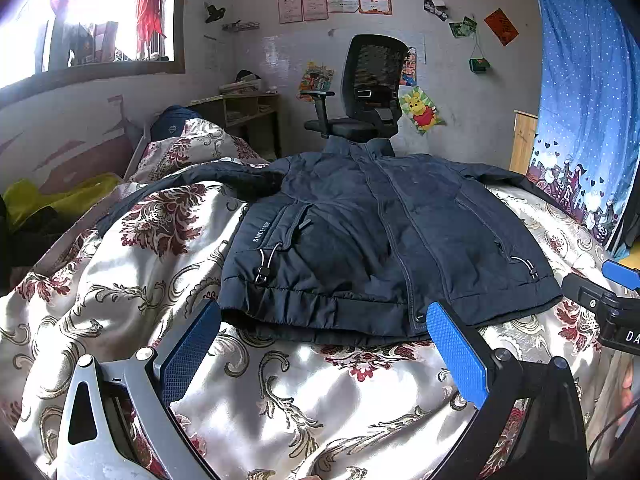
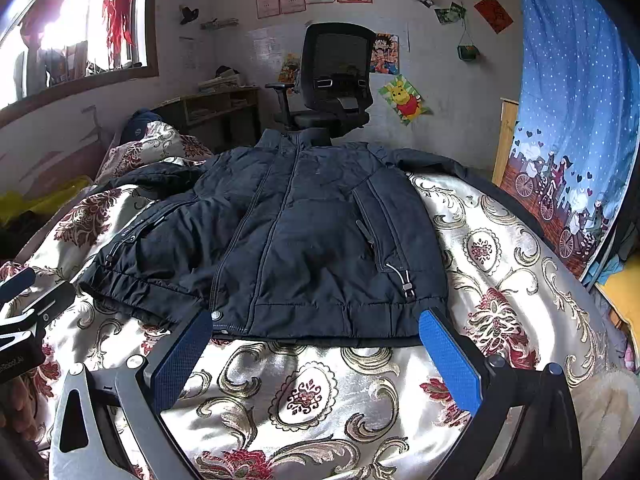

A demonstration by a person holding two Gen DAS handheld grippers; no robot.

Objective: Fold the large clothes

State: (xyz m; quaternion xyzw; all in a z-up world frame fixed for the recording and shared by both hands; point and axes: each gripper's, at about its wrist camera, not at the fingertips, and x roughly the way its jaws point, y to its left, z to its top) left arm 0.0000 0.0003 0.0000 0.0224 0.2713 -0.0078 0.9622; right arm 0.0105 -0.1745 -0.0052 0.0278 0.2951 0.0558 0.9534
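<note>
A dark navy padded jacket point(image 1: 372, 236) lies front up and zipped on a bed, collar toward the far chair, both sleeves spread sideways. My left gripper point(image 1: 324, 320) hovers open just short of the jacket's hem, left of the zip, nothing between its blue pads. The right gripper point(image 1: 616, 280) shows at that view's right edge. In the right wrist view the same jacket point(image 2: 304, 240) fills the middle, and my right gripper point(image 2: 316, 328) stands open at the hem's right half, empty. The left gripper point(image 2: 20, 292) peeks in at the left edge there.
A floral satin quilt point(image 1: 280, 392) covers the bed, bunched into a mound at the left point(image 1: 192, 144). A black office chair point(image 1: 364, 88) stands beyond the collar, a wooden desk point(image 1: 240, 112) by the window. A blue curtain point(image 1: 592, 100) hangs at right.
</note>
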